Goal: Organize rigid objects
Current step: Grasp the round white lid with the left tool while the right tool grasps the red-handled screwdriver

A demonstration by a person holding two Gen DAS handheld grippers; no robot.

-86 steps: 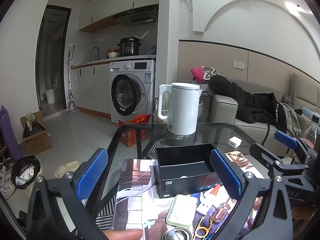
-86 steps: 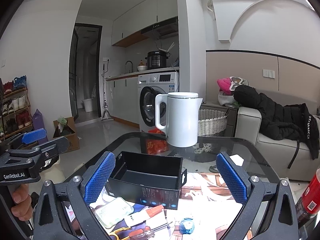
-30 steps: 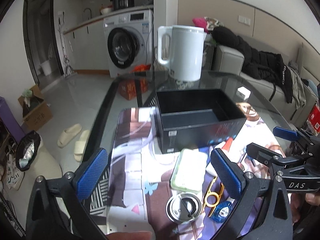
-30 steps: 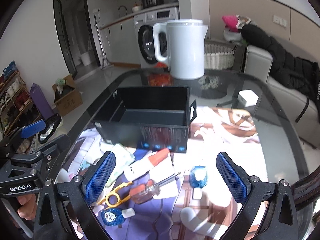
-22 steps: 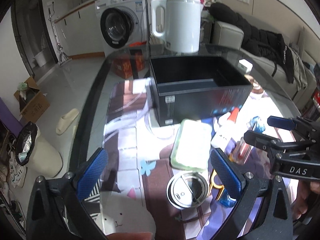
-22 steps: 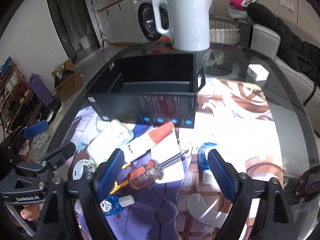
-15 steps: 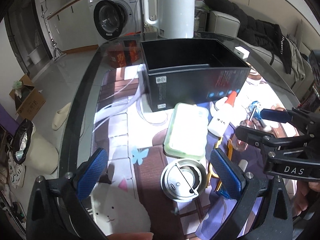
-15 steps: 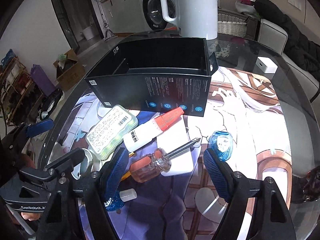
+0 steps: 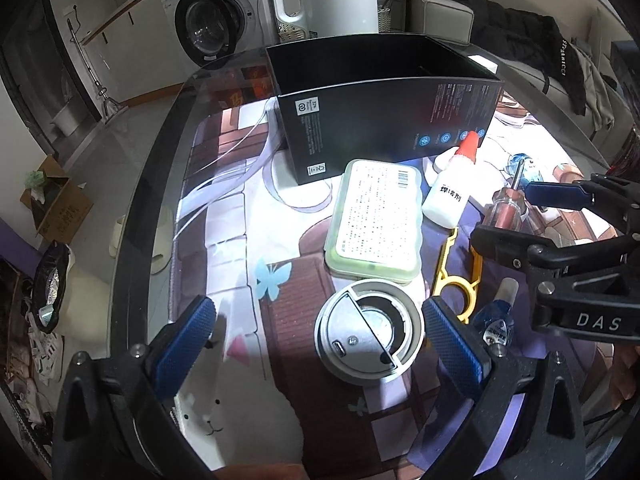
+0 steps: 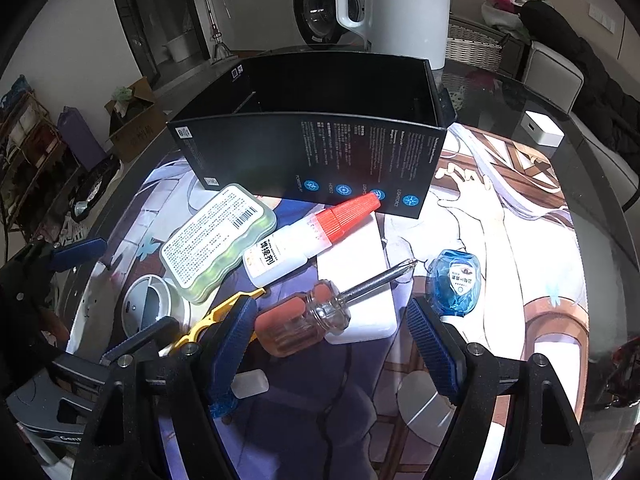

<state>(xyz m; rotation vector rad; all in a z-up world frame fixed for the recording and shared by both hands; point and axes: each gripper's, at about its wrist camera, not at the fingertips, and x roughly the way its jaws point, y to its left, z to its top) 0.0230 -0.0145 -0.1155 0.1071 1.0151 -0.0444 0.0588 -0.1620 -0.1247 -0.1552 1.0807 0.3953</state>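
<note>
An open black box point(image 9: 384, 92) point(image 10: 320, 128) stands on the printed mat. In front of it lie a green flat case point(image 9: 376, 220) point(image 10: 218, 240), a white bottle with a red cap point(image 10: 308, 236) point(image 9: 450, 188), an orange-handled screwdriver point(image 10: 320, 316) point(image 9: 506, 208), a round grey lid point(image 9: 370, 338) point(image 10: 146, 308), a yellow plastic tool point(image 9: 460, 276) point(image 10: 216, 314) and a blue tape dispenser point(image 10: 456, 282). My left gripper point(image 9: 320, 340) is open, its fingers either side of the grey lid. My right gripper point(image 10: 332, 344) is open, low over the screwdriver handle.
A white kettle point(image 10: 396, 12) stands behind the box. A small white cube point(image 10: 542, 128) sits at the far right on the glass table point(image 9: 160, 160). A white card point(image 10: 356, 288) lies under the screwdriver. A small blue bottle point(image 9: 498, 312) lies by the right gripper. A sofa with clothes is beyond.
Both grippers have dropped lower and tilted down toward the table. The left has come over the grey lid. The right has narrowed its opening and come over the screwdriver.
</note>
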